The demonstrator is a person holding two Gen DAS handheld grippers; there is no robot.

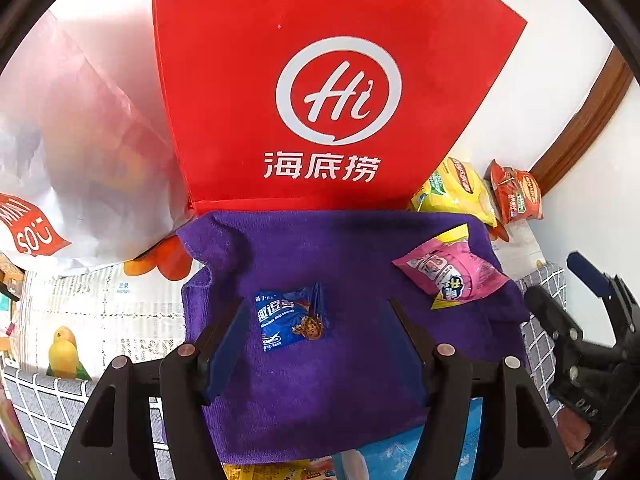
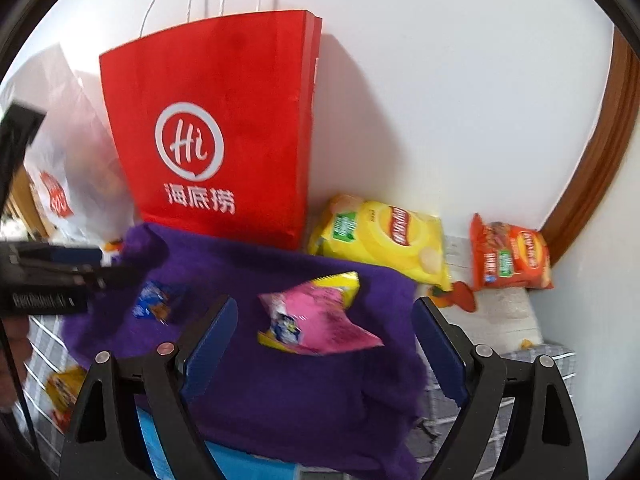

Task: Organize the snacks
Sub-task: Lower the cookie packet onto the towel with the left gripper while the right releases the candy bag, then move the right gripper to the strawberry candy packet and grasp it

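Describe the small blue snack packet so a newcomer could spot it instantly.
Start at the tall red paper bag standing against the wall; a purple towel lies spread in front of it. The small blue cookie packet lies flat near the towel's middle. Unlike the bigger pink packet at the towel's right side, it is blue with a chocolate-chip cookie pictured.

The left gripper (image 1: 316,320) is a black plastic frame with triangular cut-outs in its struts and round silver and copper-coloured rivets at the pivots; its fingers (image 1: 226,344) carry dark blue pads. The right gripper (image 2: 324,344) is built alike, black with blue ribbed pads (image 2: 210,344). Seen side-on, white lettering marks the left gripper's black body.
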